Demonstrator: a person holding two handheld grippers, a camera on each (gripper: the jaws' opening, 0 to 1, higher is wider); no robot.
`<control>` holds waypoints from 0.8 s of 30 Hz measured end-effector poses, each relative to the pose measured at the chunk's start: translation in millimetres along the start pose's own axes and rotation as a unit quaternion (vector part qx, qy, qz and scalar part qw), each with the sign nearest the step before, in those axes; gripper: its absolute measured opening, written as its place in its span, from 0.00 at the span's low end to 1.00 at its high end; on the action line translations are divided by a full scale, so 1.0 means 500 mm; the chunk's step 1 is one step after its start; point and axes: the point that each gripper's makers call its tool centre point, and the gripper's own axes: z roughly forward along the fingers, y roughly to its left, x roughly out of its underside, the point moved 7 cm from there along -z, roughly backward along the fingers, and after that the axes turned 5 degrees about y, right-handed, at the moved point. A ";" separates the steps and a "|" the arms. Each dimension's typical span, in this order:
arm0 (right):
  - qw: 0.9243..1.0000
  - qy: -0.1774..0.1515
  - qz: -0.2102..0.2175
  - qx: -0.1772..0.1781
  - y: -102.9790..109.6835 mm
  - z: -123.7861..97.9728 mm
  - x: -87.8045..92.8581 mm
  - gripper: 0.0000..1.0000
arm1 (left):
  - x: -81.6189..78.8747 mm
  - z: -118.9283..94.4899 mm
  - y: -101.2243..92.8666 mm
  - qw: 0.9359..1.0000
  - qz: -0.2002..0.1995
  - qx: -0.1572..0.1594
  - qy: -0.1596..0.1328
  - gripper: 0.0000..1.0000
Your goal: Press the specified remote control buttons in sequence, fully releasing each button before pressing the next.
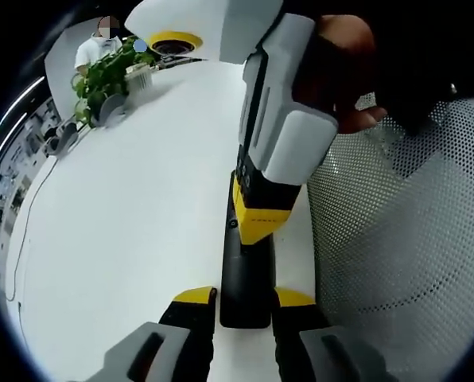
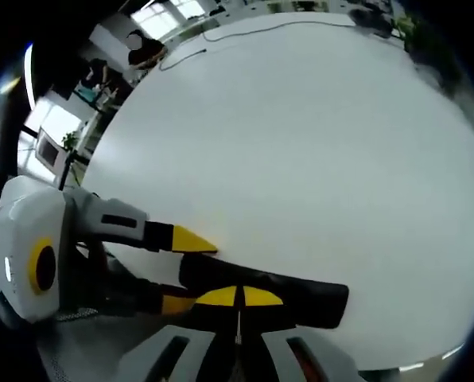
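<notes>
The black remote control (image 1: pixel 245 278) is clamped at its near end between the left gripper (image 1: pixel 245 298) jaws over the white table (image 1: pixel 126 207). The right gripper (image 2: pixel 238 297), jaws closed together, is pressed onto it; excess force could tilt or slip the remote.

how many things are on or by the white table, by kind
remote control: 1
grippers, left and right: 2
potted plant: 1
mesh chair: 1
cable: 1
white table: 1
total: 7
</notes>
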 end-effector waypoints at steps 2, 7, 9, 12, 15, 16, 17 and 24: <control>1.000 0.001 0.007 -0.004 -0.002 0.000 0.001 0.00 | 0.000 -0.001 0.000 1.000 0.000 0.000 0.000 0.28; 1.000 -0.003 0.001 -0.002 0.000 0.002 0.002 0.00 | 0.001 -0.002 -0.001 1.000 0.002 0.002 -0.002 0.28; 1.000 -0.005 0.017 -0.007 -0.003 0.002 0.001 0.00 | 0.001 -0.002 0.000 1.000 0.003 0.002 -0.002 0.28; 0.999 -0.005 0.036 -0.020 -0.007 0.001 0.002 0.00 | 0.000 -0.002 -0.001 1.000 0.005 0.003 -0.001 0.28; 0.999 -0.005 0.041 -0.025 -0.006 0.000 0.002 0.00 | 0.000 -0.002 -0.001 1.000 0.005 0.003 -0.002 0.28; 0.999 -0.005 0.042 -0.024 -0.005 0.000 0.002 0.00 | 0.001 -0.002 -0.001 1.000 0.005 0.003 -0.002 0.28; 0.999 -0.005 0.042 -0.023 -0.004 0.000 0.003 0.00 | 0.000 -0.002 -0.001 1.000 0.005 0.003 -0.002 0.28; 0.997 -0.017 0.060 -0.042 -0.002 -0.004 -0.002 0.00 | 0.002 -0.003 -0.001 1.000 0.004 0.004 -0.006 0.28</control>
